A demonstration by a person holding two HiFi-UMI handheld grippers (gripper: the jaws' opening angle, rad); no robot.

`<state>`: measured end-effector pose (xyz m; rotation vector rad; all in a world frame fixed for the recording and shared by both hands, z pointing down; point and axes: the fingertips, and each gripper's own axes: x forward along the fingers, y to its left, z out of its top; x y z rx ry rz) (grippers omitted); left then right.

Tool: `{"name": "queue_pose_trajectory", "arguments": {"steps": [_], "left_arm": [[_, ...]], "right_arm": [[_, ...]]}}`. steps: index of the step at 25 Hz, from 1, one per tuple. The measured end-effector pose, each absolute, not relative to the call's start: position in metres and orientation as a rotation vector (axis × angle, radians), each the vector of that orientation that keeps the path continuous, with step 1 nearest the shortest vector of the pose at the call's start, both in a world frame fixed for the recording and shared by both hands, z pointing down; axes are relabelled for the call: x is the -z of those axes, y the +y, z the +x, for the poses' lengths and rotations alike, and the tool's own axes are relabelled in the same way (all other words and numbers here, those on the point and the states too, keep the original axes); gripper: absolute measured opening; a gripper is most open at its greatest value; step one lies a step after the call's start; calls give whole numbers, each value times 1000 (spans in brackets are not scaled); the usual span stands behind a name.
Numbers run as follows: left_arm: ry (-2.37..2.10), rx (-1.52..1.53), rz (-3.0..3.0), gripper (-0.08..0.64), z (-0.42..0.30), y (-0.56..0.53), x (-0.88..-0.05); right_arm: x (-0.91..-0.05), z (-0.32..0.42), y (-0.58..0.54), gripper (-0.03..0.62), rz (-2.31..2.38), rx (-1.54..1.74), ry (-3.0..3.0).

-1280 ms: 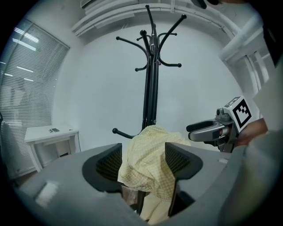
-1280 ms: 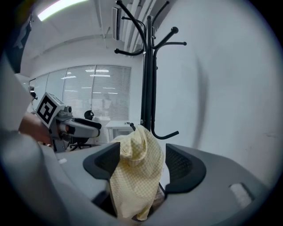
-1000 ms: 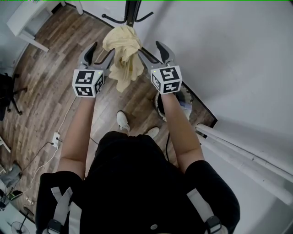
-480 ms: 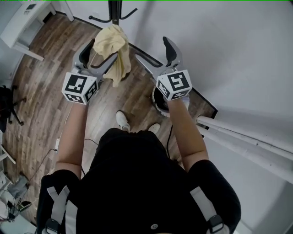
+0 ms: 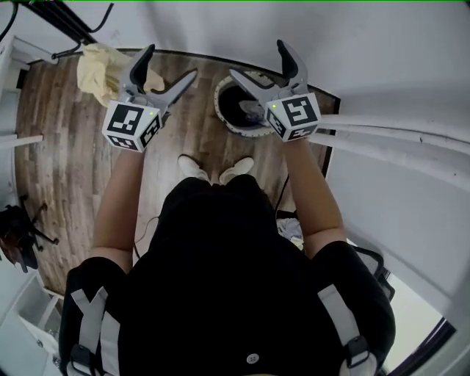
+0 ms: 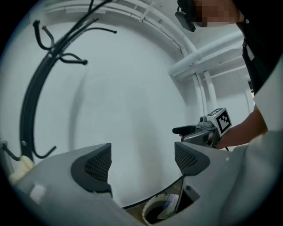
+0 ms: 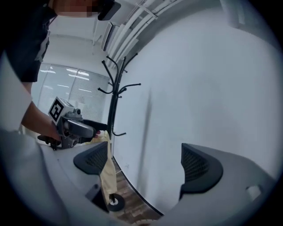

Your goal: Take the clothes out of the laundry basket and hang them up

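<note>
Your left gripper (image 5: 169, 64) and right gripper (image 5: 257, 60) are both empty, their jaws opening wide. The pale yellow cloth (image 5: 95, 70) hangs bunched on the black metal coat stand (image 5: 59, 18). The round dark laundry basket (image 5: 218, 103) sits below your right gripper. Brush the stand while turning and the cloth may slip off.
</note>
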<state>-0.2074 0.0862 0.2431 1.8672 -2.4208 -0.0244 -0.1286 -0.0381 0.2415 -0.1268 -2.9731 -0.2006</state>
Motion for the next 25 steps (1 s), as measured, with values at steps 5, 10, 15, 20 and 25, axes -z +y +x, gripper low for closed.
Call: {"name": "queue_pose_trajectory", "arguments": {"steps": [5,10,15,20,25], "left_arm": [[-2168,-7,2083,451,-135,-27,-276],[-2018,-50,2173,451,-72,-111,-298],[-1925,-120,2210,449,-27,-178,-324],[-1797,-222,2282,449,12,-237,-359],[-1606,-333,2354,449,40,-293,-421]], "right_arm": [[-262,-39,-145,502,202,138,-2935],[-280,40,-232,501,383,80,-2890],[-298,103,-298,491,524,22,-2867],[-339,151,-342,480,637,-84,-2822],[-405,192,-364,480,801,-267,-2745]]}}
